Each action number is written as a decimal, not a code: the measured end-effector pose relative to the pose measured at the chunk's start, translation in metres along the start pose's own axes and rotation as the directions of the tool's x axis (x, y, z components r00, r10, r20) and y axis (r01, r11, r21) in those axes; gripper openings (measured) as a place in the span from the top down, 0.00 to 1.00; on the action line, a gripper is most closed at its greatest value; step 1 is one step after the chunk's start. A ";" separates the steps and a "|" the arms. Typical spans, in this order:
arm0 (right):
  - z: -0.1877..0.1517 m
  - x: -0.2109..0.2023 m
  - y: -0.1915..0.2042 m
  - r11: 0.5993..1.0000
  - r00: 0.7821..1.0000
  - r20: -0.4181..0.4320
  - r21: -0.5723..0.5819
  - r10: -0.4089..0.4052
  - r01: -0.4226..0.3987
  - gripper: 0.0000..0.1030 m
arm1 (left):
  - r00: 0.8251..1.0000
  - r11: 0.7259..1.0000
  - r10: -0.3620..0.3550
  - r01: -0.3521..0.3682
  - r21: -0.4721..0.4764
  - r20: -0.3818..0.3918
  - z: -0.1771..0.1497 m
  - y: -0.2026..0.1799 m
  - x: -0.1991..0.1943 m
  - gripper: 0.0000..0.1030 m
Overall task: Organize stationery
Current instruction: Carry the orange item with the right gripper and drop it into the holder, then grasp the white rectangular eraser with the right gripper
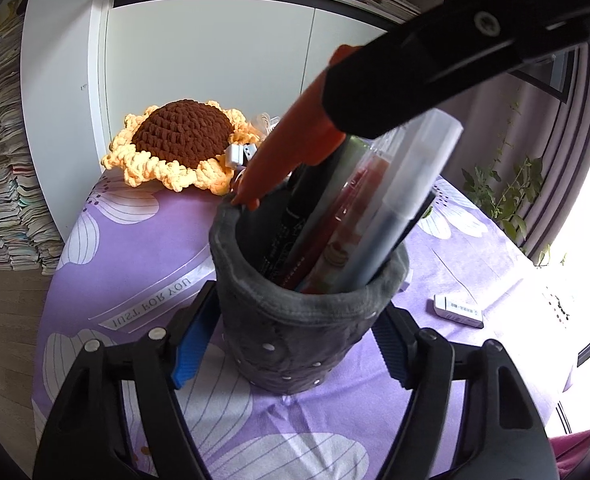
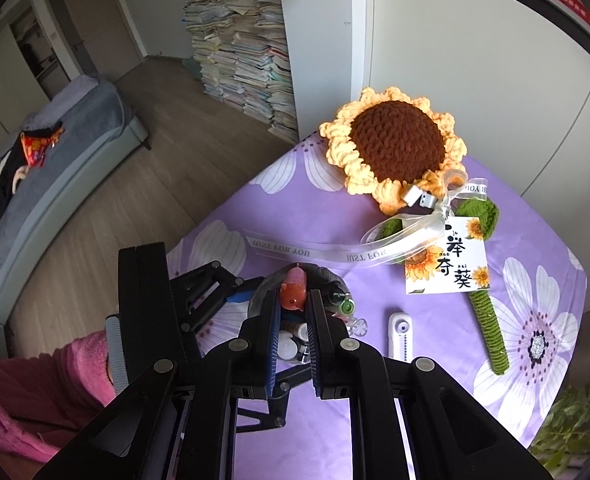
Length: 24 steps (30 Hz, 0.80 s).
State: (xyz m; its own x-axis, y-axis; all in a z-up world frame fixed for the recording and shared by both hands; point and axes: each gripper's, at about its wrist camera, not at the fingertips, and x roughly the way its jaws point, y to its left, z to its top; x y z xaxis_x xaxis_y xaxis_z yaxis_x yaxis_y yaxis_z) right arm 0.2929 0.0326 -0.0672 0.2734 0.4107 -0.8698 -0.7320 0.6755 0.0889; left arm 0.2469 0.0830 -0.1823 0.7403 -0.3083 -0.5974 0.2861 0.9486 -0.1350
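The left gripper (image 1: 295, 340) grips the grey pen holder (image 1: 303, 320); the right gripper (image 2: 293, 308) pinches an orange pen (image 2: 293, 292) above it

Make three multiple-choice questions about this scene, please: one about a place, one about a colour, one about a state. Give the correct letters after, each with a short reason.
1. Where does the white eraser lie?
A. inside the holder
B. on the purple cloth beside the holder
C. on the crochet sunflower

2. What colour is the pen held by the right gripper?
A. orange
B. green
C. blue

3. What is the left gripper doing?
A. hanging open above the table
B. clamping the sunflower stem
C. gripping the grey pen holder from both sides

Answers:
1 B: the eraser rests on the purple cloth, apart from the grey pen holder.
2 A: the orange pen sits between the right fingers, its tip at the holder's rim.
3 C: the blue pads press on the holder's two sides.
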 end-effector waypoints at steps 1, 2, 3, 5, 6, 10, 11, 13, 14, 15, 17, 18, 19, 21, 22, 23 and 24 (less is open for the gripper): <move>-0.001 0.000 0.000 1.000 1.000 0.000 0.000 -0.001 0.001 0.87 | 1.000 1.000 -0.003 0.003 0.001 0.001 0.000 0.000 0.000 0.31; 0.000 0.000 0.001 1.000 1.000 0.000 -0.002 -0.004 0.004 0.87 | 1.000 1.000 -0.006 0.006 0.001 0.002 0.000 0.000 -0.001 0.31; -0.001 -0.001 0.002 1.000 1.000 0.000 -0.003 -0.005 0.005 0.87 | 1.000 1.000 -0.007 0.007 0.002 0.002 0.000 -0.001 -0.001 0.31; -0.001 -0.001 0.002 1.000 1.000 0.000 0.000 -0.001 0.001 0.87 | 1.000 1.000 -0.009 0.009 0.003 0.002 0.000 -0.001 -0.001 0.31; -0.001 0.000 0.001 1.000 1.000 0.000 0.001 -0.003 0.003 0.87 | 1.000 1.000 -0.010 0.010 0.003 0.002 0.000 -0.001 -0.001 0.31; -0.003 -0.005 0.000 1.000 1.000 0.012 0.014 -0.007 0.007 0.87 | 1.000 1.000 -0.010 0.010 0.001 0.000 0.001 0.000 0.000 0.31; -0.005 -0.006 -0.001 1.000 1.000 0.017 0.018 -0.004 0.004 0.87 | 1.000 1.000 -0.011 0.011 0.001 0.000 0.001 0.000 0.000 0.31; -0.008 -0.010 -0.002 1.000 1.000 0.028 0.027 0.001 -0.002 0.87 | 1.000 1.000 -0.011 0.011 0.001 0.000 0.001 0.000 0.000 0.31; -0.009 -0.013 -0.004 0.999 0.999 0.035 0.034 -0.003 0.002 0.87 | 1.000 1.000 -0.011 0.011 0.001 0.000 0.001 0.000 0.000 0.31; -0.011 -0.015 -0.006 0.999 0.999 0.044 0.042 -0.009 0.007 0.87 | 1.000 1.000 -0.011 0.011 0.001 0.000 0.001 0.000 0.000 0.31; -0.018 -0.023 -0.010 0.998 0.997 0.072 0.062 -0.014 0.010 0.87 | 1.000 1.000 -0.011 0.011 0.001 0.000 0.001 0.000 0.000 0.31; -0.023 -0.027 -0.014 0.997 0.996 0.087 0.076 -0.014 0.008 0.87 | 1.000 1.000 -0.010 0.010 0.002 0.000 0.001 0.000 0.000 0.31; -0.032 -0.031 -0.019 0.996 0.994 0.104 0.093 -0.018 0.008 0.87 | 1.000 1.000 -0.010 0.010 0.002 0.000 0.001 0.000 0.000 0.31; -0.051 -0.034 -0.030 0.992 0.992 0.116 0.123 -0.050 0.036 0.87 | 1.000 1.000 -0.010 0.010 0.002 0.000 0.001 0.000 0.000 0.31; -0.063 -0.033 -0.037 0.988 0.991 0.109 0.141 -0.071 0.055 0.87 | 1.000 1.000 -0.010 0.010 0.002 0.000 0.001 0.000 0.000 0.31; -0.073 -0.031 -0.043 0.984 0.992 0.096 0.161 -0.087 0.071 0.87 | 1.000 1.000 -0.010 0.010 0.002 0.000 0.001 0.000 0.000 0.31; -0.086 -0.027 -0.051 0.980 0.992 0.075 0.181 -0.102 0.087 0.87 | 1.000 1.000 -0.010 0.010 0.002 0.000 0.001 0.000 0.000 0.31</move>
State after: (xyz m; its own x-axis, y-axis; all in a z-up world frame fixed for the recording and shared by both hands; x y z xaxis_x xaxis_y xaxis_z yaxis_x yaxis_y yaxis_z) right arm 0.2695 -0.0656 -0.0902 0.3929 0.3841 -0.8355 -0.5804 0.8083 0.0987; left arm 0.2471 0.0828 -0.1818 0.7373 -0.3176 -0.5963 0.2944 0.9454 -0.1395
